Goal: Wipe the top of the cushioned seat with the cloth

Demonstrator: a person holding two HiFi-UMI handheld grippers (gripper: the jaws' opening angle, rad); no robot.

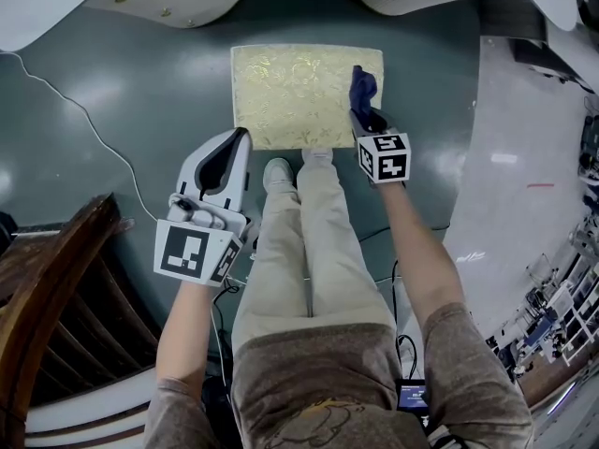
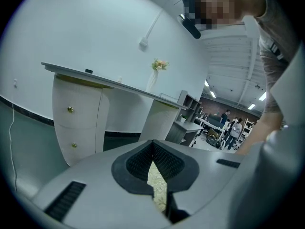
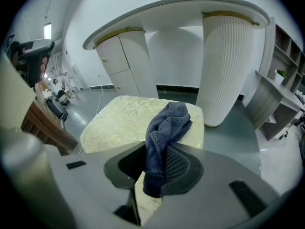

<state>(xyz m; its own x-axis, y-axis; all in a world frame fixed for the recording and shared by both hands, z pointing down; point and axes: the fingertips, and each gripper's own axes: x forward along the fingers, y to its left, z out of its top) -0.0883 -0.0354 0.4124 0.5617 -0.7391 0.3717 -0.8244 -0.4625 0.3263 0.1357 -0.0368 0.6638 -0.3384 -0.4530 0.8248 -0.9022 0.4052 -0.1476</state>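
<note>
Grey floor (image 1: 140,92) below, right gripper (image 1: 369,120) is pinching the cloth (image 1: 362,87) at the edge of the cushioned seat (image 1: 295,96), wiping seemingly mostly ahead, left gripper (image 1: 240,138) idling closed, empty.

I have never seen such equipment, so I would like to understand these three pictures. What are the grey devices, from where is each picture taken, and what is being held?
There is no robot here: a standing person holds a two-jaw gripper in each hand. The head view comes from a camera on the person's head, looking down at their legs and the floor. The other two views come from cameras riding on the grippers, each looking along its own jaws. On the floor stands a cushioned seat with a pale yellow patterned top. The right gripper is shut on a dark blue cloth, which is over the seat's right edge. The left gripper is near the seat's near left corner, jaws together, holding nothing.
</note>
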